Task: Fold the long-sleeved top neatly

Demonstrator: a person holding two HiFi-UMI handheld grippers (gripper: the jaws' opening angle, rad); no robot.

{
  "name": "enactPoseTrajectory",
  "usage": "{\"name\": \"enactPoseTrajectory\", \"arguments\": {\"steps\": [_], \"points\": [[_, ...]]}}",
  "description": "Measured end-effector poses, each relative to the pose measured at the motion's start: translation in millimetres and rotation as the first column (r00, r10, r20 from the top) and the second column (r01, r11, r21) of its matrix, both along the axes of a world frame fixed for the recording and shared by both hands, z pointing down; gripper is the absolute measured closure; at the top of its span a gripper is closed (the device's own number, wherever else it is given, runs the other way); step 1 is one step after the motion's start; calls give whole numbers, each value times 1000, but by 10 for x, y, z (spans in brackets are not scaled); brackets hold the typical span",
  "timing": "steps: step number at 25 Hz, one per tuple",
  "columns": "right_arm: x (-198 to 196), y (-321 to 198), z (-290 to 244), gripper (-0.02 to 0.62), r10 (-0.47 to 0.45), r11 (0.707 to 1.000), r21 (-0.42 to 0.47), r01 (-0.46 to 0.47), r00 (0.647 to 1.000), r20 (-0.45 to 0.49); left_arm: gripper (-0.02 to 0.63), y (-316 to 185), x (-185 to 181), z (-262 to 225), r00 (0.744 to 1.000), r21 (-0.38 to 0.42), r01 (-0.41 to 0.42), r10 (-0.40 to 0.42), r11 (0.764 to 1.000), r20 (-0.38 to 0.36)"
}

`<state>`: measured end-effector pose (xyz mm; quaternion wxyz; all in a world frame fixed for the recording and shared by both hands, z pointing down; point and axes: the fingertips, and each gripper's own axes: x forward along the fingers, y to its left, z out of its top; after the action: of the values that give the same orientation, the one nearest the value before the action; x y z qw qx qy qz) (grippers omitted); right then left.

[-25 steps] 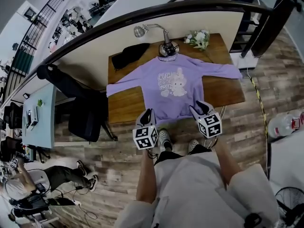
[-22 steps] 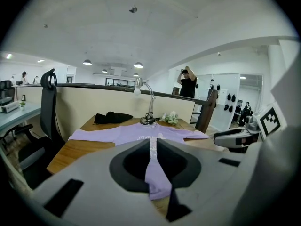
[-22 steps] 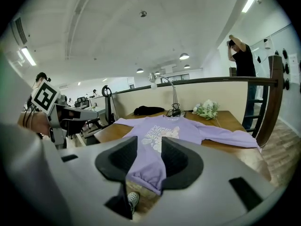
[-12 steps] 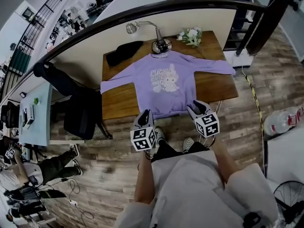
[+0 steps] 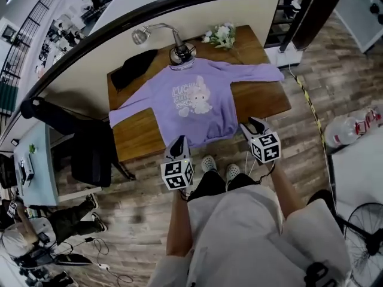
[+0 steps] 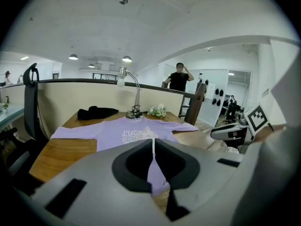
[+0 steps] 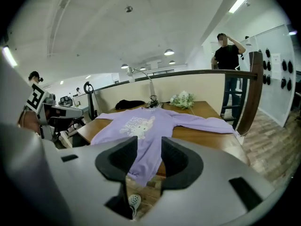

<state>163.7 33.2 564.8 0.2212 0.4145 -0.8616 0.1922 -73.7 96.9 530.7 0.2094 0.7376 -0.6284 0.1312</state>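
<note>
The long-sleeved top (image 5: 194, 103) is spread flat on the table (image 5: 136, 137) at the head view's upper centre. Its hem is draped over the near edge and its sleeves reach both side edges. The left gripper (image 5: 179, 141), jaws together and empty, and the right gripper (image 5: 254, 125), jaws apart and empty, are held near that hem over the floor (image 5: 134, 196).

I held my left gripper (image 5: 179, 141) and right gripper (image 5: 254, 124) out ahead on bare forearms (image 5: 178, 220), side by side and apart, both tipped slightly downward; my left fingers (image 6: 134, 163) had just closed together, empty; my right fingers (image 7: 178, 161) stood apart, gripping nothing.
</note>
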Motion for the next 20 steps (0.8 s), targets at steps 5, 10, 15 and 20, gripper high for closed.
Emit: {"name": "enactPoseTrajectory", "arguments": {"steps": [5, 10, 15, 20], "points": [[385, -366, 113, 429, 170, 984, -58, -170, 985, -13, 584, -363, 95, 46, 992, -21, -113, 112, 993, -60], [852, -691, 53, 430, 358, 932, -86, -353, 932, 55, 583, -599, 267, -51, 975, -10, -212, 211, 977, -73], [1429, -935, 196, 433, 514, 854, -160, -495, 851, 110, 583, -793, 394, -21, 972, -22, -225, 223, 974, -68], [1909, -1183, 314, 433, 578, 812, -182, -554, 808, 117, 583, -1049, 539, 58, 974, -31, -218, 216, 975, -66]]}}
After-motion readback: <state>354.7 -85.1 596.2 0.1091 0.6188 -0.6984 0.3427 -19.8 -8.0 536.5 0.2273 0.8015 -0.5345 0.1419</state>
